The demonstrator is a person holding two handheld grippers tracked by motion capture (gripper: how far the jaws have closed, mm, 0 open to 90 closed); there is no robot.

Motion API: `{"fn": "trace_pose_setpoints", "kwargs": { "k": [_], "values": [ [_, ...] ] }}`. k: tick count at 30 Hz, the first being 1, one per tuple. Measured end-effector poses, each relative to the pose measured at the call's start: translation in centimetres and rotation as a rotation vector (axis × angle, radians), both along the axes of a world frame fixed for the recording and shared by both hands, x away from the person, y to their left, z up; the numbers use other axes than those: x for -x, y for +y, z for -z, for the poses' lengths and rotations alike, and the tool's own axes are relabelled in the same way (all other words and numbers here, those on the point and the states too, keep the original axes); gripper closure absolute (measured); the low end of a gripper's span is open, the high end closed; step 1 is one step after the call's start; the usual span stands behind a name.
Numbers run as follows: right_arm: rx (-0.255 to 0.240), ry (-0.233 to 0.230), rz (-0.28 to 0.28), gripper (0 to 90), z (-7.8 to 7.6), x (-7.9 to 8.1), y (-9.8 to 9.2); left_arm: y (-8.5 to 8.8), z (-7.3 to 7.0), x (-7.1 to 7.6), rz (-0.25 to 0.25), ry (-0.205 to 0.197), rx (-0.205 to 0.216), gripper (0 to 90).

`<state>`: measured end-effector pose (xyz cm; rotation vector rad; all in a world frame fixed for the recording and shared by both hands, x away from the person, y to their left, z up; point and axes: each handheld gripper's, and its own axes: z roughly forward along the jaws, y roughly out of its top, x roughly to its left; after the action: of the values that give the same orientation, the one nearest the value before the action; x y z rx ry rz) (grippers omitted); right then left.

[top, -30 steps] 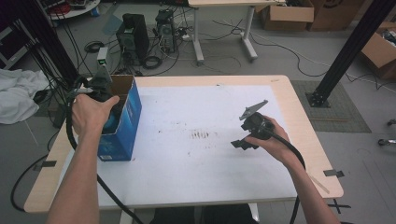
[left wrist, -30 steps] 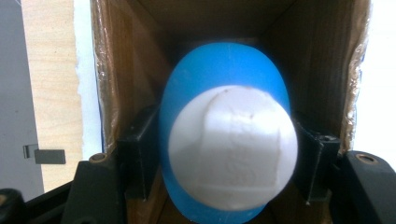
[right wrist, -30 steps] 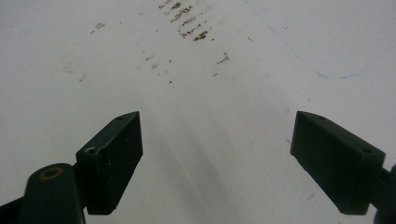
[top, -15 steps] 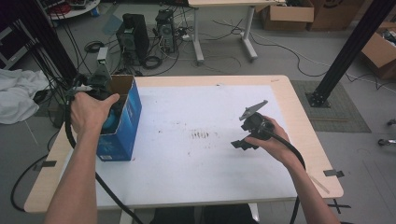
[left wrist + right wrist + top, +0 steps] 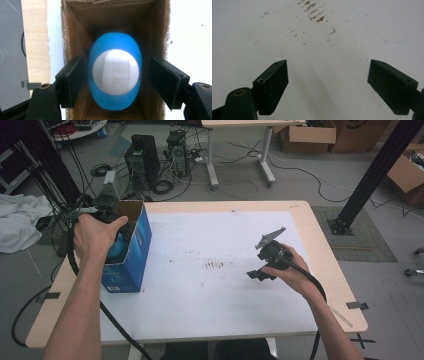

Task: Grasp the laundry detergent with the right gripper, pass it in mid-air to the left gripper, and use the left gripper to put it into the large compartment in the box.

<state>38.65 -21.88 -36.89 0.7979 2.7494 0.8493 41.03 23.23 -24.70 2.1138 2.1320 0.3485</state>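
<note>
The blue bottle [image 5: 115,75] stands upright in the open box [image 5: 131,251] at the table's left edge, white cap [image 5: 115,72] up, directly below the left gripper [image 5: 115,80]; its jaws have just been opening and now stand clear on either side of the bottle, released, with a gap at each pad. The right gripper [image 5: 327,85] hangs open and empty, well apart over the white tabletop [image 5: 210,295]. Beyond are cables, computer cases and cardboard boxes on a grey floor.

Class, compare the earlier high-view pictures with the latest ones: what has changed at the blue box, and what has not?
The left gripper has just been opening its jaws; the blue bottle stands between them in the blue box, with gaps on both sides. The right gripper has stayed open over the white table, and the box has kept its place.
</note>
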Motion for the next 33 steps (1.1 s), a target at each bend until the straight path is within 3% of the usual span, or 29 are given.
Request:
{"fn": "trace_pose_setpoints", "kwargs": {
  "k": [13, 16, 28, 33],
  "values": [
    [0.003, -0.001, 0.002, 16.8, -0.1, 0.0, -0.1, -0.7, -2.0, -0.1, 0.027, -0.019, -0.008, 26.7],
    [0.005, 0.000, 0.000, 16.8, -0.1, 0.0, -0.1, -1.1, -2.7, -0.2, 0.032, -0.025, -0.018, 22.1],
    [0.008, 0.001, 0.002, 16.8, -0.2, 0.0, 0.0, -4.6, -5.7, -0.3, 0.141, -0.077, -0.038, 18.4],
    [0.007, -0.001, 0.003, 16.8, -0.3, 0.0, -0.1, -6.6, -6.5, -0.4, 0.224, -0.082, -0.047, 17.4]
  ]
}}
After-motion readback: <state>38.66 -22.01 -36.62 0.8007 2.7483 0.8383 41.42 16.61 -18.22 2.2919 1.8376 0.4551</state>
